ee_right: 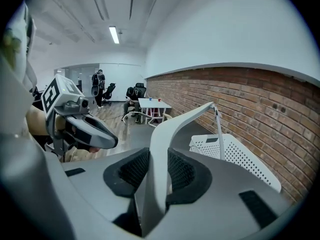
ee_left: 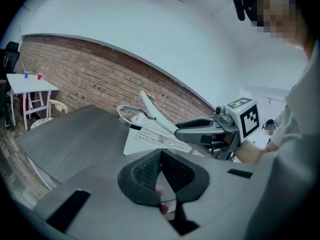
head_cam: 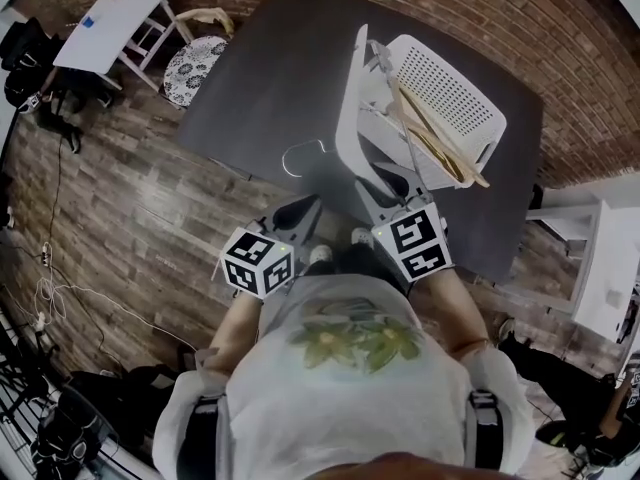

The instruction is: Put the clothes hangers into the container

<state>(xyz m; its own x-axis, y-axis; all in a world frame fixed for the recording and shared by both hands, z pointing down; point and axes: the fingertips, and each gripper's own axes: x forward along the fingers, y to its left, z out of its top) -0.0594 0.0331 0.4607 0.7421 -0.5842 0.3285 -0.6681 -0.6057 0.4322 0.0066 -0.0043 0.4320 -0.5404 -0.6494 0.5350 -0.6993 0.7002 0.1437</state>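
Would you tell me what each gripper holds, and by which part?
The right gripper clamps the white hanger by one broad arm; the left gripper holds nothing, jaws together.

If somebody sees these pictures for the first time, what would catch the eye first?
The long white plastic clothes hanger stands out first, clamped in the right gripper and held up over the dark grey table. Next comes the white perforated plastic container on the table's right part, with wooden hangers lying in it.
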